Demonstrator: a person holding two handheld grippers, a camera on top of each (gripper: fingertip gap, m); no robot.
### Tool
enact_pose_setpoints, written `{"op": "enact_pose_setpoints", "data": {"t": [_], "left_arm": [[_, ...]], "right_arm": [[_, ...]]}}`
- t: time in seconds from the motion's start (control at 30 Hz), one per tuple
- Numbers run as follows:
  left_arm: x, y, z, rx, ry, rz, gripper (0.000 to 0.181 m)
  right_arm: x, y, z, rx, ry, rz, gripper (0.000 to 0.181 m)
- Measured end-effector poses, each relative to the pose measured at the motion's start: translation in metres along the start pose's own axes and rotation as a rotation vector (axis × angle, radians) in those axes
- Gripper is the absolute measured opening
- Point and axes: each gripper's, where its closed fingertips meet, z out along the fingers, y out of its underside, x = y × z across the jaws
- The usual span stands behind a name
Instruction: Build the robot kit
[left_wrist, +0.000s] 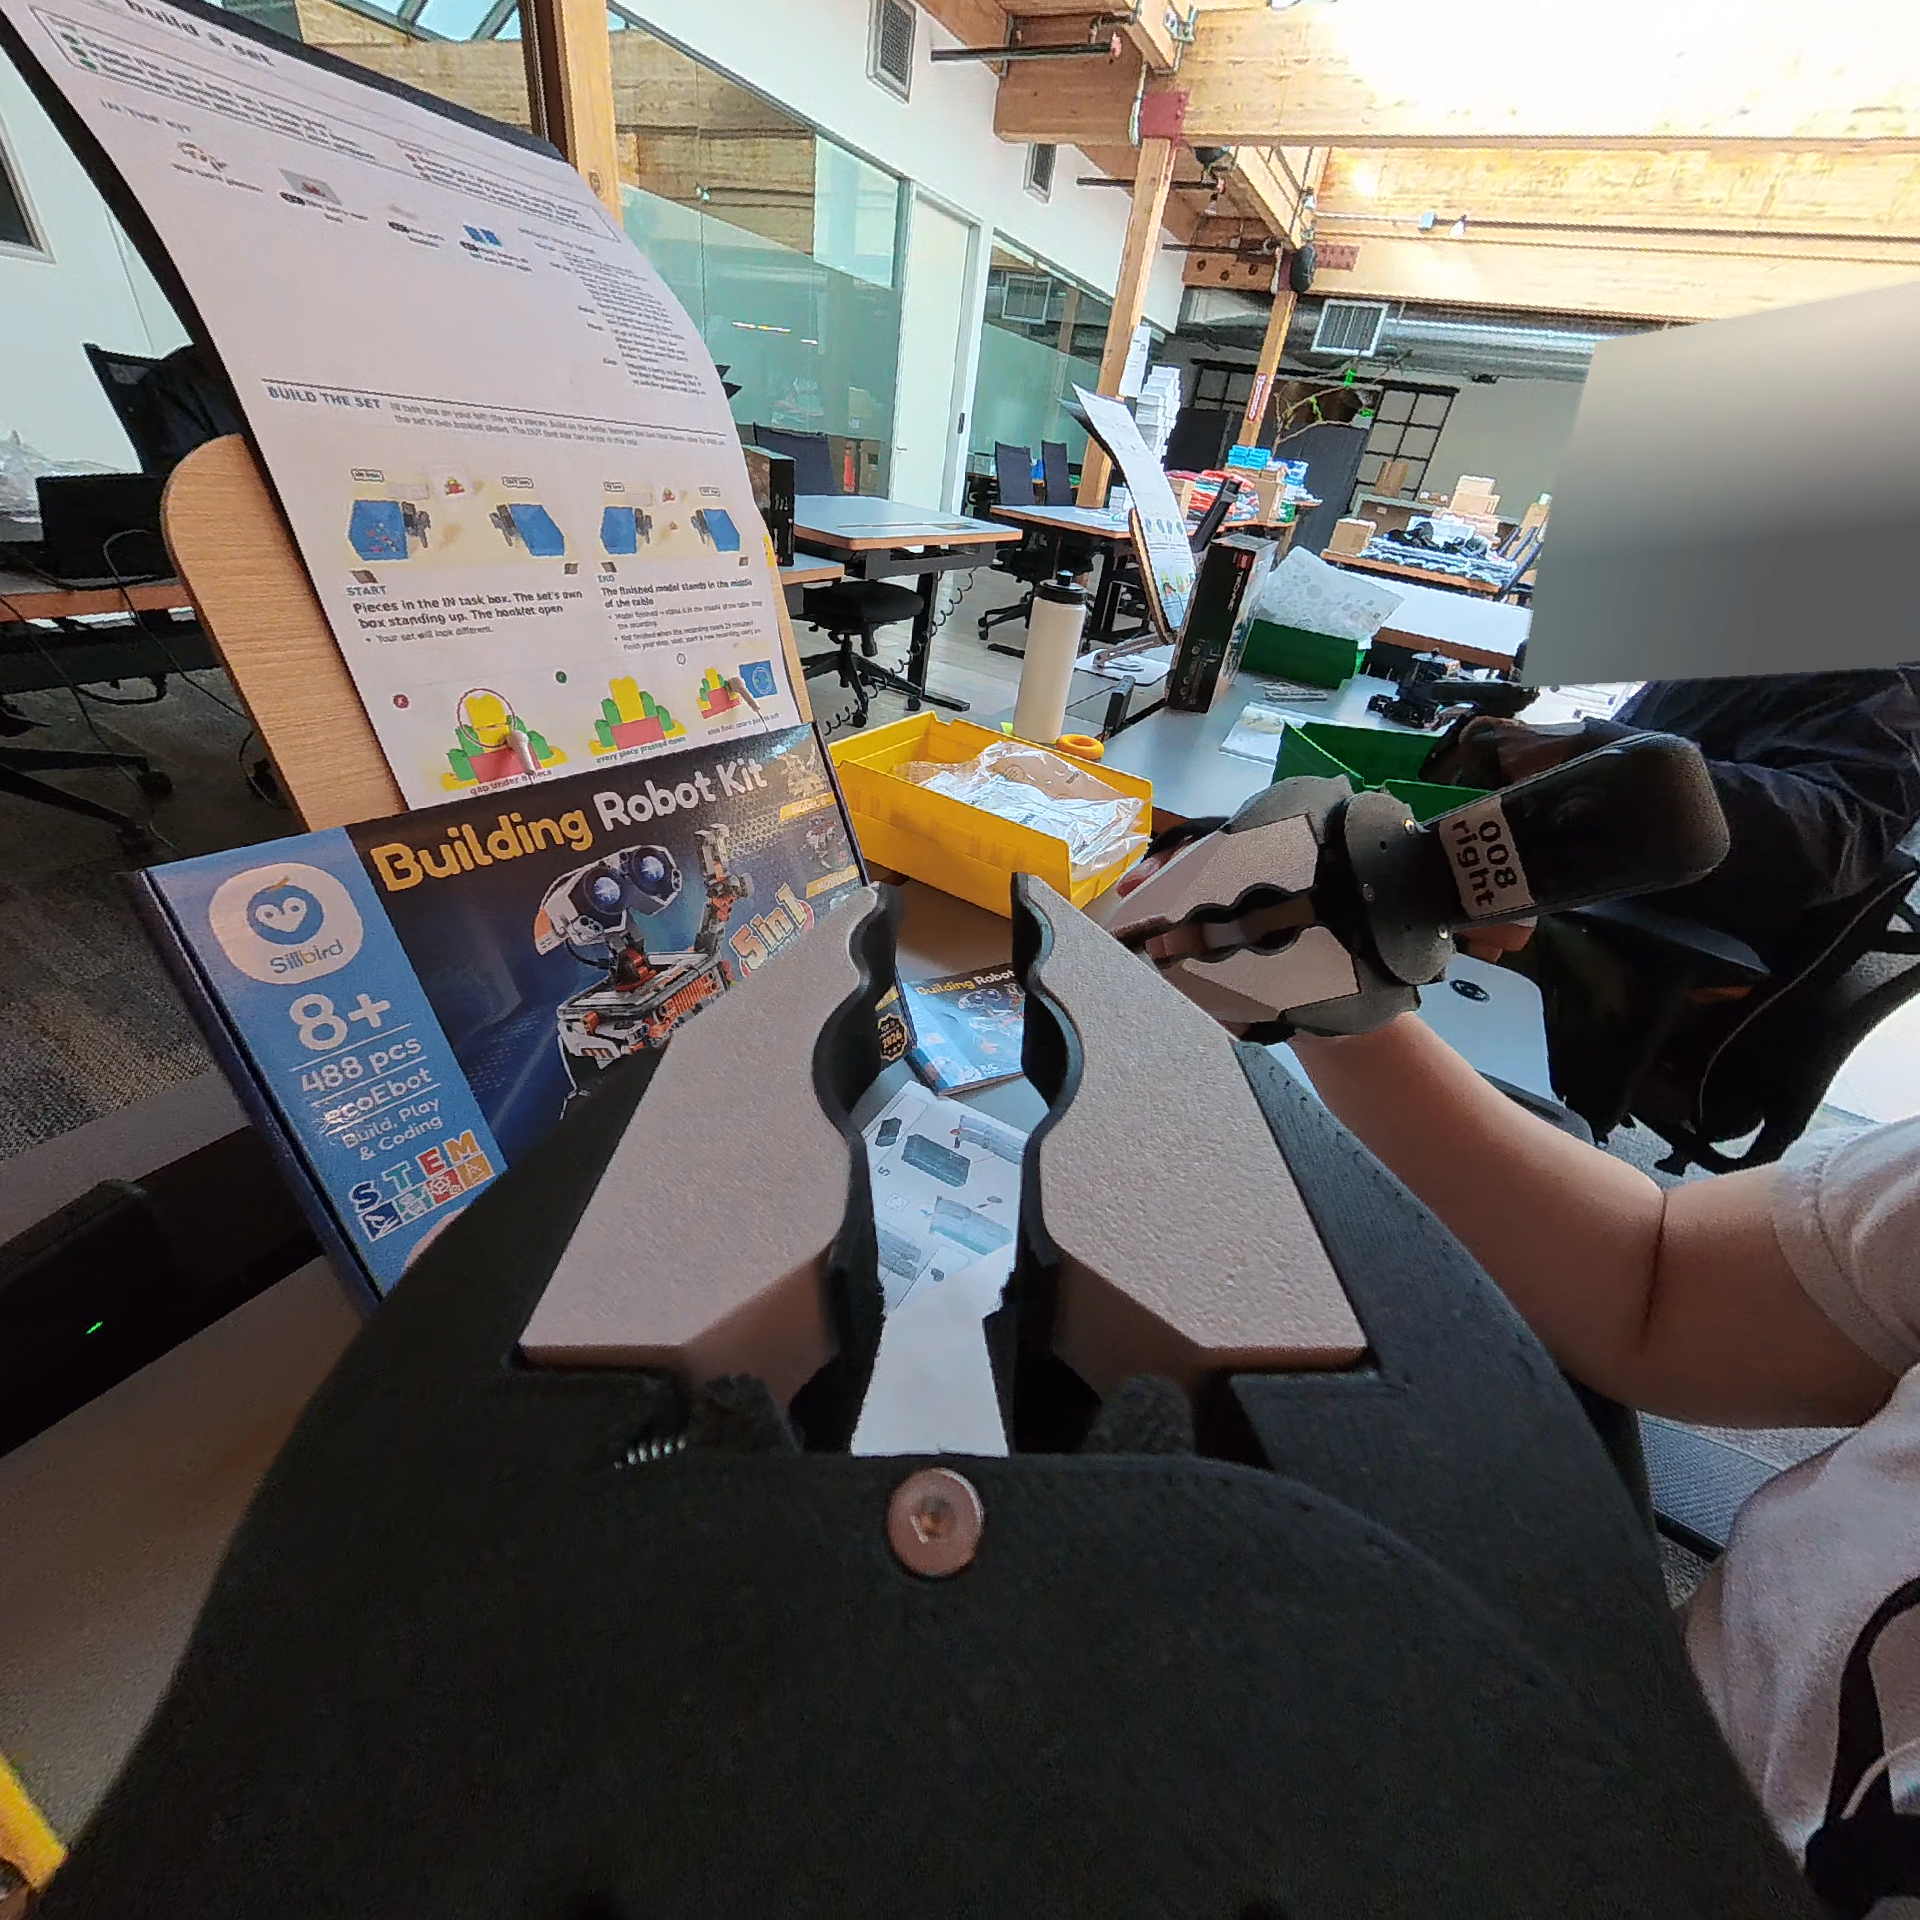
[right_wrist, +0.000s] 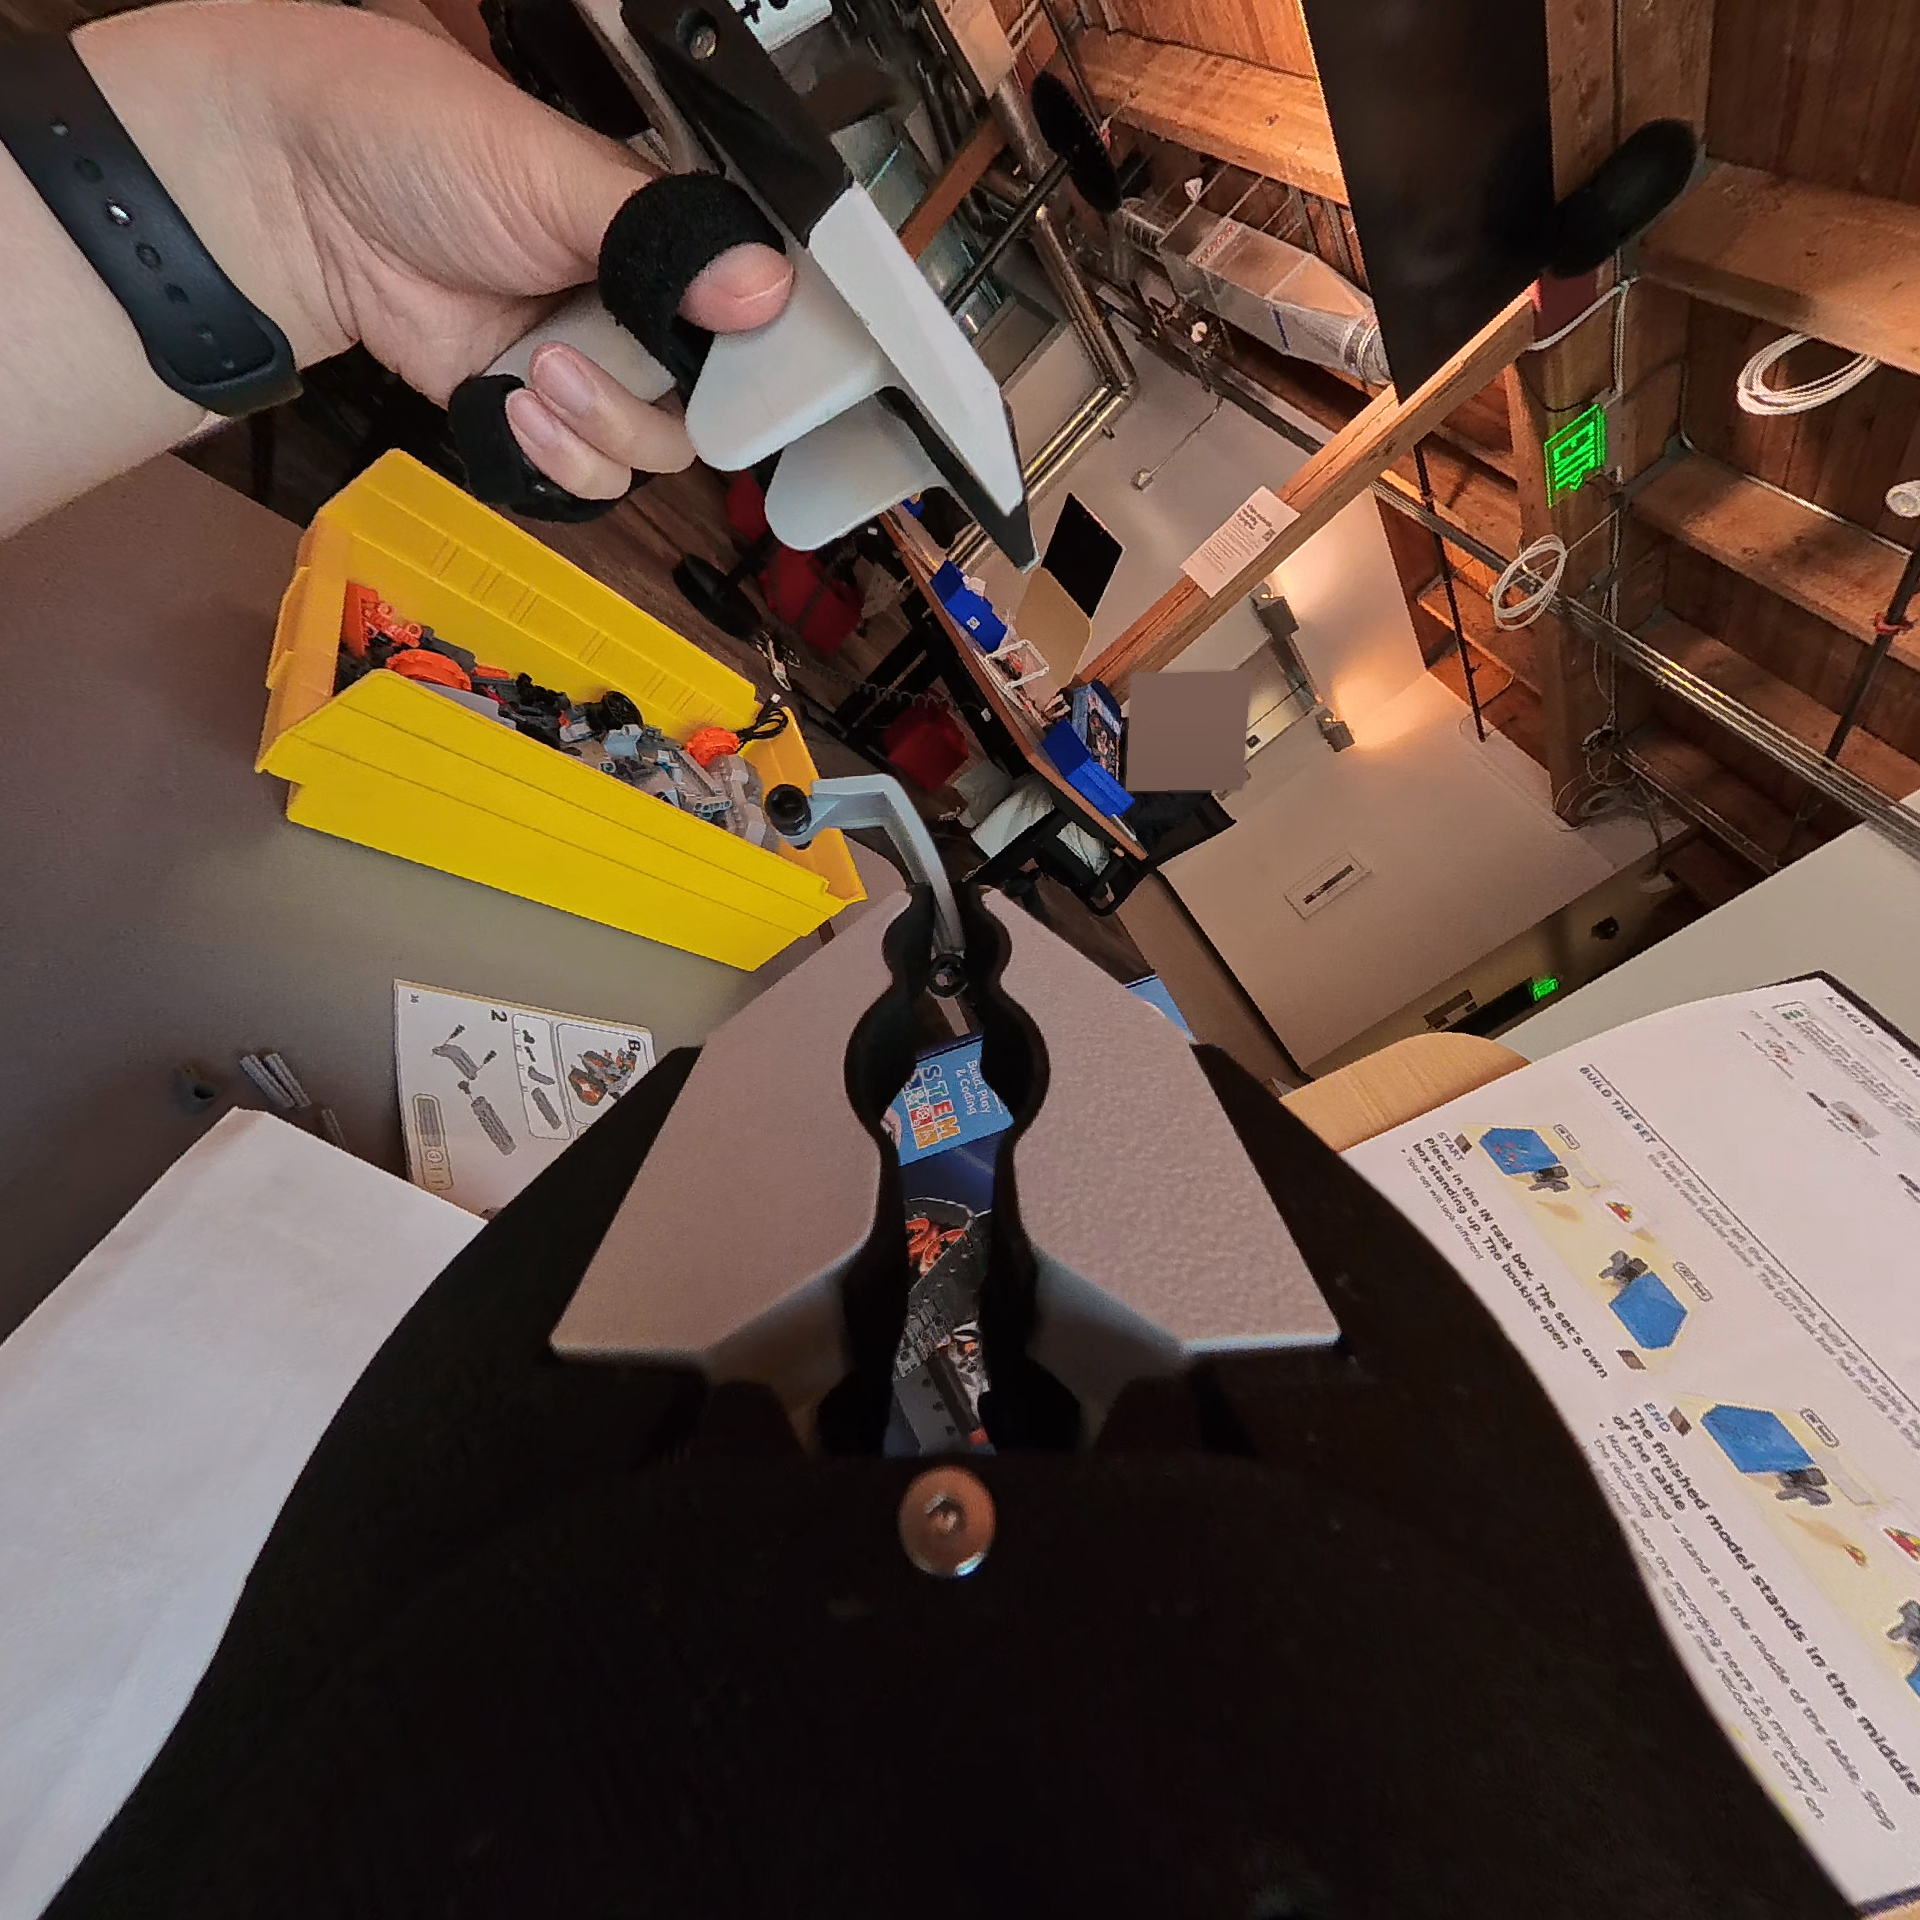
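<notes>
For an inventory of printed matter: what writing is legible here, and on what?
I won't quote writing; its carriers:
Blue kit box: large, legible print.
Instruction sheet on board: headings legible, small print blurred.
Booklet on table: legible title.
White handle label: legible.
Green ceiling sign: legible.

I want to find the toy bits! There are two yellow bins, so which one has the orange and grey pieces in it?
The yellow bin in the right wrist view holds the orange and grey pieces. The other yellow bin, in the left wrist view, holds only clear plastic bags.
</notes>
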Motion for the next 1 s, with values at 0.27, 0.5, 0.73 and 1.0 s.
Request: {"op": "enact_pose_setpoints", "data": {"t": [0.27,0.5,0.73,1.0], "left_arm": [[-0.003,-0.001,-0.004,0.007,-0.013,-0.004,0.02],[-0.003,-0.002,-0.006,0.011,-0.02,0.001,0.019],[-0.004,-0.001,-0.006,0.007,-0.02,-0.004,0.02],[-0.006,-0.001,-0.007,0.006,-0.03,-0.003,0.02]], "right_arm": [[-0.005,-0.002,-0.001,0.04,-0.022,-0.009,0.004],[-0.014,-0.014,-0.009,0.211,-0.055,-0.086,0.003],[-0.009,0.004,-0.01,0.183,0.039,-0.274,0.003],[-0.012,0.014,-0.005,0.132,0.044,-0.326,0.003]]}}
